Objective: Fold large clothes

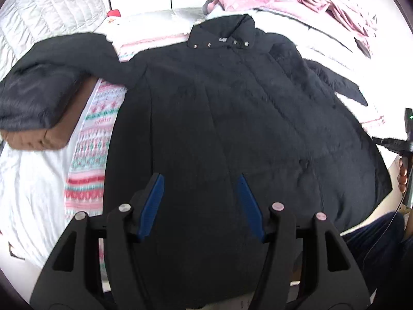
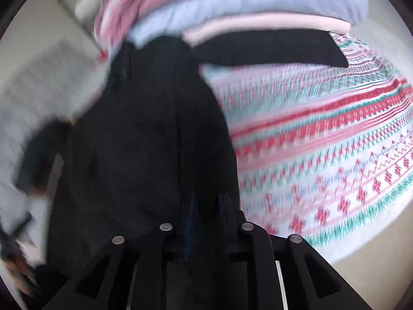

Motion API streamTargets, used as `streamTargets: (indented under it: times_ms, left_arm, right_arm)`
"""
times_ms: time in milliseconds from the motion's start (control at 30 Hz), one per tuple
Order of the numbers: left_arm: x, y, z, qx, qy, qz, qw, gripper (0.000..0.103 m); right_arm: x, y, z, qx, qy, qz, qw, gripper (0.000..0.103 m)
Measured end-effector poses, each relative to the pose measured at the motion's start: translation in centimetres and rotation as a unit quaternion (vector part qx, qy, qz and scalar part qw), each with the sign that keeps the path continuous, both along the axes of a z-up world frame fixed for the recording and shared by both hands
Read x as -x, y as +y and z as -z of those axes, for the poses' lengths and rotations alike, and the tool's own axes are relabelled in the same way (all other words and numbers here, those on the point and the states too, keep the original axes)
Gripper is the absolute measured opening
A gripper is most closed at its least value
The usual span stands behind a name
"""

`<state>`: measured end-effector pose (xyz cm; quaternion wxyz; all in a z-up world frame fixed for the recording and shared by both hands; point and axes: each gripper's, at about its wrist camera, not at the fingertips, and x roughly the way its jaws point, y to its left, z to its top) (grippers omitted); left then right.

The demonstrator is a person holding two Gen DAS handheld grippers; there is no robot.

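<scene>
Black coat (image 1: 232, 118) flat on the bed (image 1: 33, 193), long axis running away from the left gripper (image 1: 200, 204), jaws half-open, empty, above its hem. Right gripper (image 2: 206, 206): jaws narrow, apparently pinching coat edge.

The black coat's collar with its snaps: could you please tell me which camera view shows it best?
The left wrist view: the collar sits sharp and unobstructed atop the black coat. The right wrist view is motion-blurred and shows only dark coat fabric, no recognisable collar.

Black padded coat (image 1: 232, 118) spread flat, collar up, sleeve outstretched
</scene>
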<state>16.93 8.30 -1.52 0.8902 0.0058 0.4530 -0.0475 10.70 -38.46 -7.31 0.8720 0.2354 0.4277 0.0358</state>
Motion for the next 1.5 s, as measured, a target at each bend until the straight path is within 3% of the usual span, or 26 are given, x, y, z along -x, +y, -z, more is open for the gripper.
streamTargets:
  times_ms: [67,100,167,333,467,500,533,567,600,633,767,833,867,967,1033,1100,1133,1167,1233,1300,1333,1367,1433,1500]
  left_arm:
    - [-2.4,-0.3,-0.6,0.011,-0.003,0.002,0.9999,0.065]
    - [-3.8,-0.6,-0.7,0.016,-0.006,0.005,0.9998,0.071]
    - [-6.9,-1.1,-0.3,0.014,-0.018,-0.001,0.9997,0.073]
    - [-12.1,-1.3,3.3,-0.025,-0.039,-0.038,0.9982,0.073]
    - [-14.1,0.2,5.6,-0.029,-0.002,-0.060,0.9978,0.073]
    - [-14.5,0.6,5.7,-0.027,0.000,-0.066,0.9975,0.073]
    - [-14.8,0.9,5.8,-0.027,0.001,-0.072,0.9971,0.073]
    - [-15.2,1.3,5.9,-0.028,0.005,-0.077,0.9966,0.073]
    - [-15.5,1.5,6.0,-0.027,0.007,-0.079,0.9965,0.073]
    - [-15.8,1.8,6.2,-0.024,0.011,-0.083,0.9962,0.073]
    - [-17.0,2.7,7.0,-0.014,0.030,-0.083,0.9960,0.073]
    - [-17.6,3.6,7.0,-0.011,0.032,-0.090,0.9954,0.073]
    - [-17.7,4.0,7.0,-0.008,0.032,-0.095,0.9949,0.073]
    - [-18.1,5.0,7.0,0.009,0.035,-0.104,0.9940,0.073]
    - [-18.2,5.3,7.1,0.018,0.039,-0.106,0.9935,0.073]
    - [-18.4,5.3,7.4,0.023,0.044,-0.104,0.9933,0.073]
    - [-18.5,5.3,7.5,0.022,0.046,-0.103,0.9933,0.073]
    - [-18.5,5.2,7.6,0.019,0.047,-0.104,0.9933,0.073]
    - [-18.5,5.4,7.5,0.016,0.048,-0.104,0.9934,0.073]
    - [-18.4,5.6,7.4,0.021,0.047,-0.105,0.9932,0.073]
    - [-18.4,5.8,7.3,0.025,0.047,-0.106,0.9929,0.073]
    - [-18.3,5.7,7.2,0.029,0.048,-0.107,0.9927,0.073]
    - [-18.3,5.8,7.2,0.036,0.050,-0.105,0.9925,0.073]
    - [-18.4,5.8,7.2,0.041,0.052,-0.102,0.9926,0.073]
  right_arm:
    - [-0.5,-4.4,-1.5,-0.096,-0.060,0.063,0.992,0.076]
    - [-1.1,-5.9,-1.9,-0.111,-0.071,0.096,0.987,0.080]
    - [-3.8,-9.3,-1.7,-0.134,-0.075,0.150,0.977,0.079]
    - [-9.9,-14.9,2.0,-0.180,-0.021,0.230,0.956,0.078]
    - [-12.8,-18.3,4.6,-0.186,-0.011,0.296,0.937,0.077]
    - [-13.4,-18.8,5.3,-0.190,-0.013,0.309,0.932,0.075]
    - [-13.8,-19.0,5.5,-0.185,-0.018,0.314,0.931,0.062]
    - [-14.8,-19.2,5.4,-0.159,-0.017,0.318,0.935,0.032]
    - [-15.3,-19.2,5.4,-0.136,-0.006,0.318,0.938,0.017]
    - [-15.8,-19.3,5.3,-0.122,0.001,0.316,0.941,0.009]
    - [-15.3,-18.7,0.7,-0.033,-0.058,0.331,0.941,0.005]
    - [-14.3,-18.0,-3.8,0.047,-0.107,0.344,0.932,0.004]
    - [-13.6,-17.5,-6.8,0.106,-0.132,0.357,0.919,0.004]
    - [-13.3,-17.5,-11.4,0.166,-0.171,0.365,0.900,0.004]
    - [-15.0,-16.8,-12.0,0.211,-0.148,0.361,0.896,0.004]
    - [-17.9,-16.3,-8.6,0.254,-0.093,0.352,0.896,0.004]
    - [-18.6,-16.7,-6.5,0.253,-0.071,0.351,0.899,0.004]
    - [-18.8,-17.3,-4.3,0.230,-0.050,0.350,0.907,0.004]
    - [-18.0,-19.4,0.9,0.106,-0.018,0.353,0.929,0.009]
    - [-17.0,-21.2,4.1,-0.007,-0.008,0.366,0.931,0.012]
    - [-16.2,-22.0,5.1,-0.048,-0.011,0.374,0.926,0.020]
    - [-15.1,-22.8,6.0,-0.089,-0.017,0.383,0.919,0.038]
    - [-13.0,-24.4,7.5,-0.157,-0.032,0.409,0.899,0.057]
    - [-11.7,-26.2,8.1,-0.201,-0.050,0.427,0.880,0.060]
